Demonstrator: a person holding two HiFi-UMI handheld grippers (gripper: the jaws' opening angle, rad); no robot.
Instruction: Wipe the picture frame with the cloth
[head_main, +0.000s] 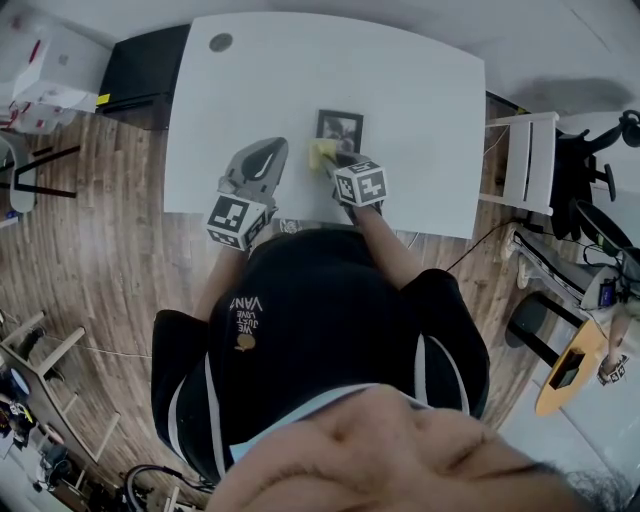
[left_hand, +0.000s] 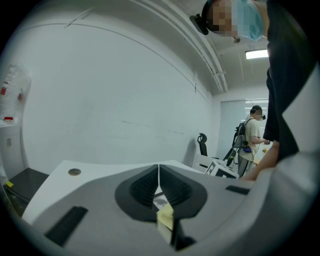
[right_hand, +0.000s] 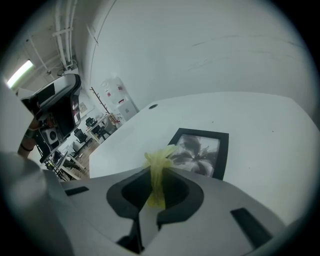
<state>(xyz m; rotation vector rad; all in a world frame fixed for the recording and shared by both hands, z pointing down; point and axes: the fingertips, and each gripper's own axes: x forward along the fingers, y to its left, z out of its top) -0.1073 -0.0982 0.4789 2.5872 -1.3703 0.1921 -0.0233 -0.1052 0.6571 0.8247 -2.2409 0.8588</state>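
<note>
A black picture frame with a grey flower photo lies flat on the white table. In the right gripper view the frame sits just beyond the jaws. My right gripper is shut on a yellow cloth, which bunches up above the fingertips. From the head view the cloth hangs at the frame's near left corner, under the right gripper. My left gripper hovers left of the frame, its jaws touching with nothing between them.
A round cable hole marks the table's far left corner. A black cabinet stands left of the table and a white chair to the right. Another person stands far off by a black chair.
</note>
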